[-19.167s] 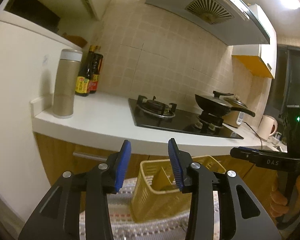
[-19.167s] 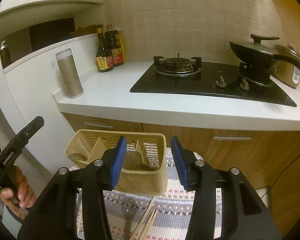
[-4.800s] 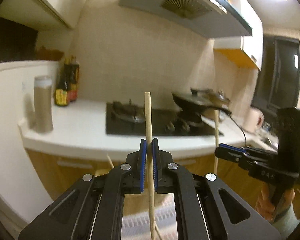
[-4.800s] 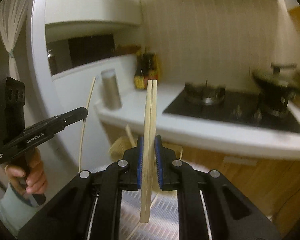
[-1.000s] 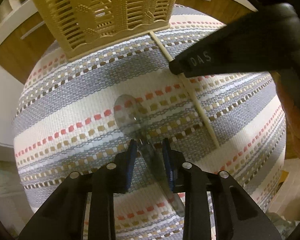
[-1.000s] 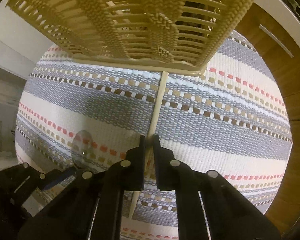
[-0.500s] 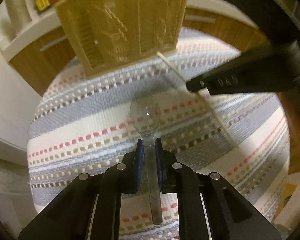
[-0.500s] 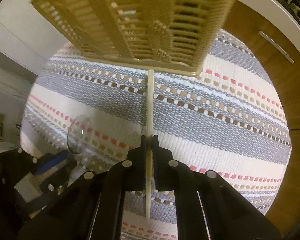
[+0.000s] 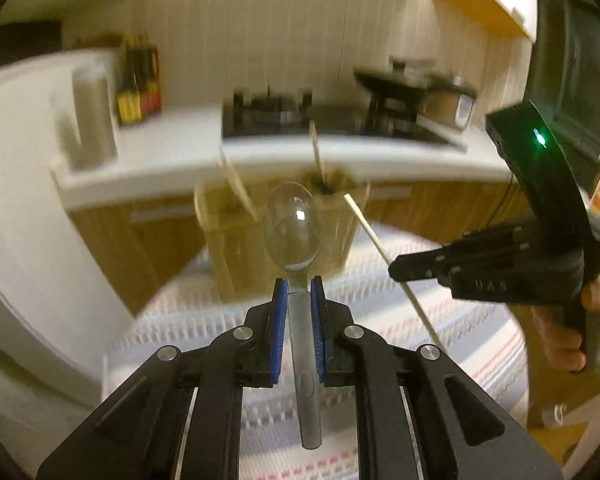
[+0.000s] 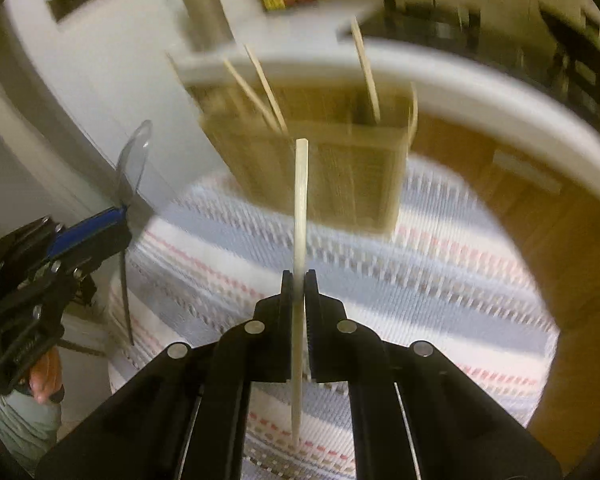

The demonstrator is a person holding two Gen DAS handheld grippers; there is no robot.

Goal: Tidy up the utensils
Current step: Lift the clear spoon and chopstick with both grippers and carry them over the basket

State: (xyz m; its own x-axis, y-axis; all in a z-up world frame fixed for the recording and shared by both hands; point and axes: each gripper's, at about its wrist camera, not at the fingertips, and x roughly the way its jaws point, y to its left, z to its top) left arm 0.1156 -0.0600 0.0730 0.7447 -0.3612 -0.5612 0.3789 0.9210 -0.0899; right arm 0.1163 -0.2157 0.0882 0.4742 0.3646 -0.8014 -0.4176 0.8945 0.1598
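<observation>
My left gripper (image 9: 299, 286) is shut on the handle of a clear plastic spoon (image 9: 293, 232), bowl up, lifted off the mat; it also shows in the right wrist view (image 10: 134, 160). My right gripper (image 10: 299, 276) is shut on a wooden chopstick (image 10: 301, 200), held up in front of the beige slotted utensil basket (image 10: 332, 168). The basket (image 9: 236, 232) stands on the striped mat and holds several chopsticks (image 10: 366, 68). The right gripper (image 9: 492, 268) with its chopstick (image 9: 384, 256) shows at the right of the left wrist view.
The striped woven mat (image 10: 440, 280) covers a round stool top. Behind are wooden cabinets (image 9: 156, 232), a white counter (image 9: 188, 152) with a gas stove (image 9: 276, 116), a pan (image 9: 400, 80), sauce bottles (image 9: 138, 80) and a flask (image 9: 90, 120).
Both grippers have lifted off the mat and tilted up, the left carrying the spoon, the right carrying the chopstick. The views now look toward the basket and counter.
</observation>
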